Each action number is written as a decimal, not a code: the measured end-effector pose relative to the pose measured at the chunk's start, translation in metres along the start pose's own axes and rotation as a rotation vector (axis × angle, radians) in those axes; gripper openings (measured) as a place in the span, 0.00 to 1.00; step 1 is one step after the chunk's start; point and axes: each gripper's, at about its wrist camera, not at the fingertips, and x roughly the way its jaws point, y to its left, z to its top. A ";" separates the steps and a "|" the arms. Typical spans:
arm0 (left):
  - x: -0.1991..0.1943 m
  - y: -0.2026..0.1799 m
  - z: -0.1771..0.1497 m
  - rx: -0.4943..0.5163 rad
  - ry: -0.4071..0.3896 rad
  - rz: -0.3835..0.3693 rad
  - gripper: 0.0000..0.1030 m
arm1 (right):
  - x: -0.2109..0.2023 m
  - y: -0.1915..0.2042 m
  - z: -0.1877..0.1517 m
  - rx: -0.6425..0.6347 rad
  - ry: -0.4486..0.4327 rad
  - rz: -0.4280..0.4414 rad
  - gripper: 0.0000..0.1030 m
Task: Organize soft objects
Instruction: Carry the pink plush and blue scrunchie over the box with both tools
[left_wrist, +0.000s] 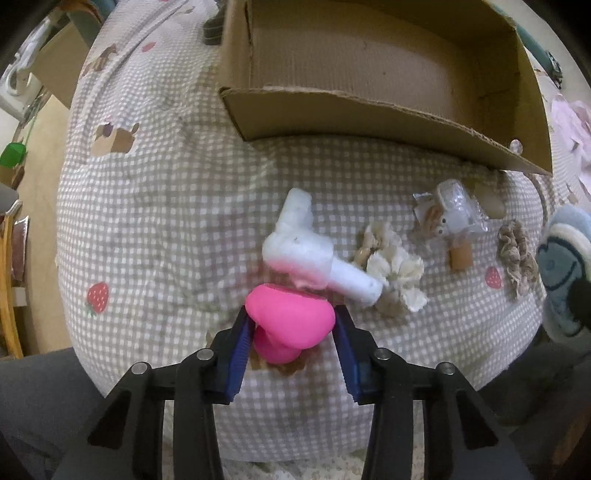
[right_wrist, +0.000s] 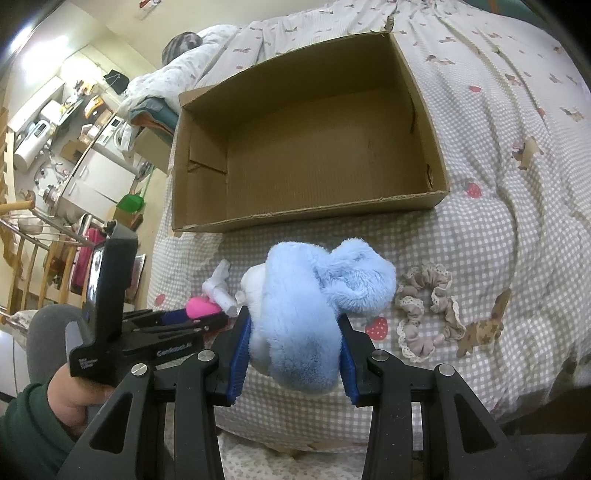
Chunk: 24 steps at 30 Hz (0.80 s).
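Note:
My left gripper (left_wrist: 291, 325) is shut on a pink soft sponge (left_wrist: 291, 321), low over the checked bedspread (left_wrist: 155, 206). A white foam piece (left_wrist: 314, 251) lies just beyond it. My right gripper (right_wrist: 295, 332) is shut on a blue fluffy plush (right_wrist: 306, 306) and holds it above the bed. The plush also shows at the right edge of the left wrist view (left_wrist: 565, 266). The open cardboard box (right_wrist: 306, 147) stands behind, with nothing in it. The left gripper with the pink sponge (right_wrist: 201, 308) shows to the left in the right wrist view.
A cream fabric bow (left_wrist: 391, 266), a wrapped small toy (left_wrist: 450, 218) and a beige lace scrunchie (right_wrist: 428, 310) lie on the bed in front of the box. The bed's edge drops off to the left toward a wooden floor and kitchen furniture (right_wrist: 74, 147).

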 end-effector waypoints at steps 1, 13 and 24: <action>-0.002 -0.001 -0.009 -0.002 -0.003 0.004 0.38 | 0.000 0.000 0.000 -0.001 0.000 0.000 0.42; -0.061 0.017 -0.059 -0.071 -0.065 0.063 0.38 | -0.005 -0.003 0.000 0.003 -0.016 -0.004 0.42; -0.158 0.022 -0.034 -0.087 -0.311 0.051 0.38 | -0.054 0.002 0.019 -0.014 -0.195 -0.008 0.42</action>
